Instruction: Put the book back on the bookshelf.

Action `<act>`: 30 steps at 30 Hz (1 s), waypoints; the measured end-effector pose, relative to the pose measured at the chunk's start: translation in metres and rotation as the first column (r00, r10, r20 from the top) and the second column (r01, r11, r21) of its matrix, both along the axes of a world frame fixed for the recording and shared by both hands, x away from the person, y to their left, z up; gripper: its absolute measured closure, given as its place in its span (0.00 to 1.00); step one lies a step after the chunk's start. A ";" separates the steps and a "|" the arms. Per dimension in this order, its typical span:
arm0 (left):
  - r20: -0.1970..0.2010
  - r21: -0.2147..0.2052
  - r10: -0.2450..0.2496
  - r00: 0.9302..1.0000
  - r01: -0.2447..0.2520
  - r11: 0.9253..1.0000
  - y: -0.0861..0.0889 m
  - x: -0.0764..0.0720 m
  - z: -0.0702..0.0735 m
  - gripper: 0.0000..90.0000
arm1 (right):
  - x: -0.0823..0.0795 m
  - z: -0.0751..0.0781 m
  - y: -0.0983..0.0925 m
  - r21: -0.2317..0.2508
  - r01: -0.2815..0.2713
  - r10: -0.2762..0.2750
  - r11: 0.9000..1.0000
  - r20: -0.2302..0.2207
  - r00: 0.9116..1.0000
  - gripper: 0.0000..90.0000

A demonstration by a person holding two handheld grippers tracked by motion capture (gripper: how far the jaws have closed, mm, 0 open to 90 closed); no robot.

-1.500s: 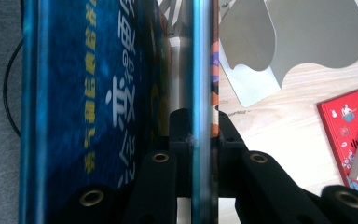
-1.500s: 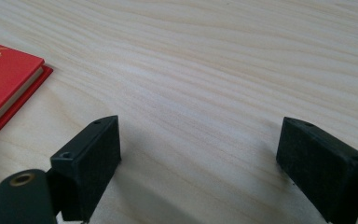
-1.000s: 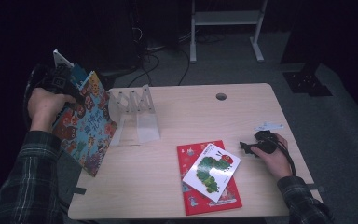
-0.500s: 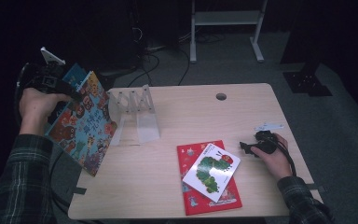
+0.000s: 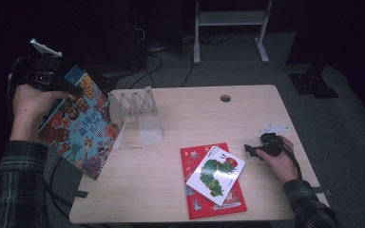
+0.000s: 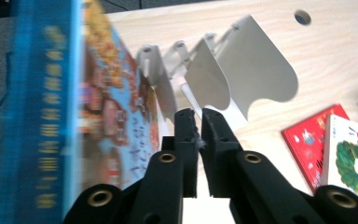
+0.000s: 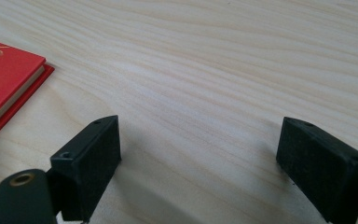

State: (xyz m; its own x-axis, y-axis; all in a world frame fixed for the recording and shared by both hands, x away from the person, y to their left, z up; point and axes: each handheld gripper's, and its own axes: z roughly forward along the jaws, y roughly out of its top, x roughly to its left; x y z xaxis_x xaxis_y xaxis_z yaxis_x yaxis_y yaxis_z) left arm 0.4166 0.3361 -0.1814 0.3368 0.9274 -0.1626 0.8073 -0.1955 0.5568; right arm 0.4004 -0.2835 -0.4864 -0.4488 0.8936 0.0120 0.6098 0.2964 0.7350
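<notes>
So I'm looking at the left gripper [image 5: 52,83] up off the table's left edge, sitting right at the top of the big blue picture book [image 5: 78,126]. In the left gripper view its jaws have just been closing and are now pressed almost together with nothing between them. The book [image 6: 51,116] is standing just beside them on the left, blurry, spine toward the camera. Whether the book is leaning on the gripper body or on the hand [image 5: 31,102], I can't tell from the high view. The book is tilted, its lower corner hanging past the left edge of the table [image 5: 180,199] and its upper part lifted above it.

Just to the right of the book, the white folding rack [image 5: 135,116] is standing on the tabletop, and its curved dividers [image 6: 242,70] are showing behind the closed jaws.

The right gripper [image 5: 252,151] is resting on the table near the right edge, jaws spread wide over bare wood in its own view, gripping nothing. Just beside it the red book [image 5: 214,178] is lying flat with the white caterpillar book [image 5: 215,175] stacked on top, and a corner of the red book [image 7: 4,88] is peeking in at the left.
</notes>
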 end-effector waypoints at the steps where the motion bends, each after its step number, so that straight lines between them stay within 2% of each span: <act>1: -0.003 0.000 -0.011 1.000 0.011 1.000 -0.004 0.000 -0.001 1.00 | 0.000 0.000 0.000 -0.001 -0.001 0.001 1.000 0.000 1.000 0.14; 8: -0.019 0.025 -0.087 0.996 0.088 0.996 -0.031 -0.002 -0.013 1.00 | 0.000 0.000 0.000 0.000 0.000 0.000 1.000 0.000 1.000 0.14; 14: -0.030 0.049 -0.145 0.989 0.147 0.988 -0.052 -0.006 -0.033 1.00 | 0.000 0.000 0.000 -0.001 -0.001 0.001 1.000 0.000 1.000 0.14; 20: -0.044 0.052 -0.210 0.977 0.212 0.976 -0.071 -0.014 -0.058 1.00 | 0.000 0.000 0.000 -0.001 -0.001 0.001 1.000 0.001 1.000 0.14; 24: -0.055 0.068 -0.254 0.966 0.258 0.964 -0.083 -0.021 -0.072 1.00 | 0.000 0.000 0.000 0.000 -0.001 0.001 1.000 0.001 1.000 0.14; 27: -0.064 0.074 -0.278 0.959 0.282 0.957 -0.090 -0.027 -0.084 0.99 | 0.000 0.000 0.000 0.000 0.000 0.000 1.000 0.000 1.000 0.14; 30: -0.074 0.079 -0.289 0.955 0.294 0.952 -0.098 -0.032 -0.098 0.99 | 0.000 0.000 0.000 -0.002 -0.003 0.003 1.000 0.000 1.000 0.14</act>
